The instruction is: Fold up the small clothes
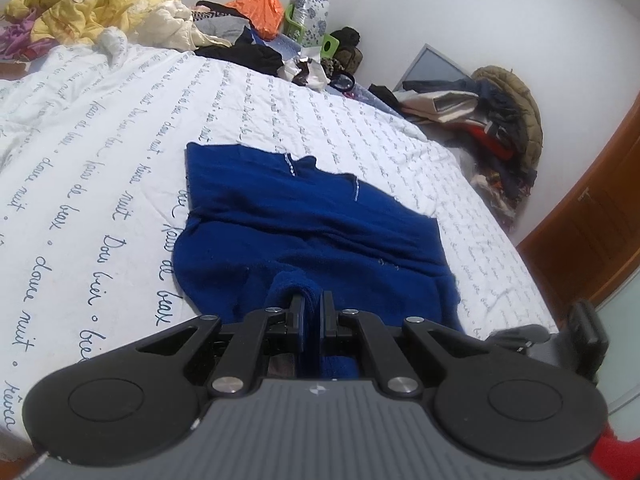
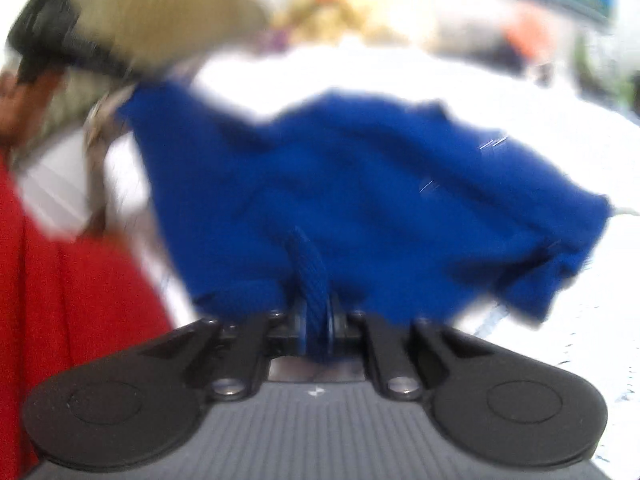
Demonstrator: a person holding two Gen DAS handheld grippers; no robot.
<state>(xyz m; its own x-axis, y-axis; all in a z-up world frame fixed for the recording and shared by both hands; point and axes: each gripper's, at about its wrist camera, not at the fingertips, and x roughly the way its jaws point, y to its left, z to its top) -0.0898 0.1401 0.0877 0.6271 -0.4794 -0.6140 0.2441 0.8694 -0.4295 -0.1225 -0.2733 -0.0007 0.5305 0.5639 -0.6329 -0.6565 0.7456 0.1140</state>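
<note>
A small dark blue garment (image 1: 304, 224) lies spread on the white bed cover with script lettering (image 1: 100, 152). My left gripper (image 1: 311, 304) is shut on a bunched fold of the garment's near edge. In the right wrist view, which is motion-blurred, my right gripper (image 2: 317, 312) is shut on a rolled edge of the same blue garment (image 2: 360, 184), whose cloth hangs lifted in front of it. The right gripper's body (image 1: 576, 336) shows at the lower right of the left wrist view.
Piled clothes and a yellow quilt (image 1: 92, 4) lie along the bed's far side, with an orange bag (image 1: 260, 12). A heap of jackets (image 1: 492, 128) sits past the bed's right edge. A wooden door (image 1: 600, 216) stands at right. Red cloth (image 2: 60, 300) fills the left.
</note>
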